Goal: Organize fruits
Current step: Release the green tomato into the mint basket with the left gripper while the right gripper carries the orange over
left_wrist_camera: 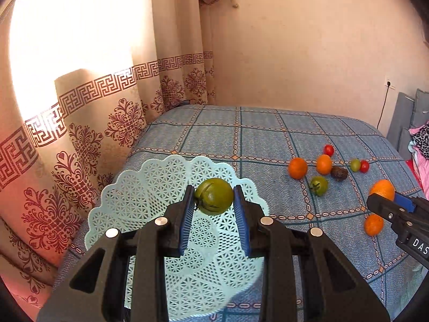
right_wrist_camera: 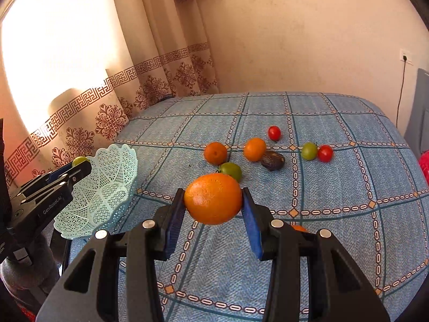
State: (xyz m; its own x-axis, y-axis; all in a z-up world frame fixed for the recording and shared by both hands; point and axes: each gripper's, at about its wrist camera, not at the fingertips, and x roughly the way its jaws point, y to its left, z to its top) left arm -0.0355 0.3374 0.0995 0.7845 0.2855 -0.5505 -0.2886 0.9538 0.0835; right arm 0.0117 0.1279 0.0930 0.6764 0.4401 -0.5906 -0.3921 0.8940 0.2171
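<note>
Left gripper [left_wrist_camera: 213, 198]: closed on a green tomato [left_wrist_camera: 214, 196], both blue pads pressed to its sides, held in the air above the pale mint lattice basket [left_wrist_camera: 128, 196]. Basket set at the near left corner of the bed [left_wrist_camera: 214, 134], partly overhanging the edge beside the patterned curtain [left_wrist_camera: 80, 134]; nothing visible inside the basket.

Right gripper [right_wrist_camera: 213, 200]: clamped on a large orange [right_wrist_camera: 213, 198], pads touching both flanks, jaws spread only as wide as the fruit, lifted clear of the blue checked bedspread near the front edge. Seen from the left wrist view at the right border, same orange [left_wrist_camera: 383, 189] between the fingers.

Remaining fruit scattered toward the middle and right of the bed, all resting on the cover:
- two oranges [right_wrist_camera: 215, 153] and [right_wrist_camera: 254, 149], near each other but apart
- a dark avocado [right_wrist_camera: 273, 160], just beside the second orange
- a second green tomato [right_wrist_camera: 231, 171], just behind the held orange
- a red tomato [right_wrist_camera: 274, 132] farther back, alone
- a small green tomato [right_wrist_camera: 309, 150] touching another red tomato [right_wrist_camera: 325, 153]
- one more orange [left_wrist_camera: 373, 224] near the front right edge, mostly hidden behind the right gripper in its own view.

Wall socket with a black cable [right_wrist_camera: 400, 86] at the far right.
</note>
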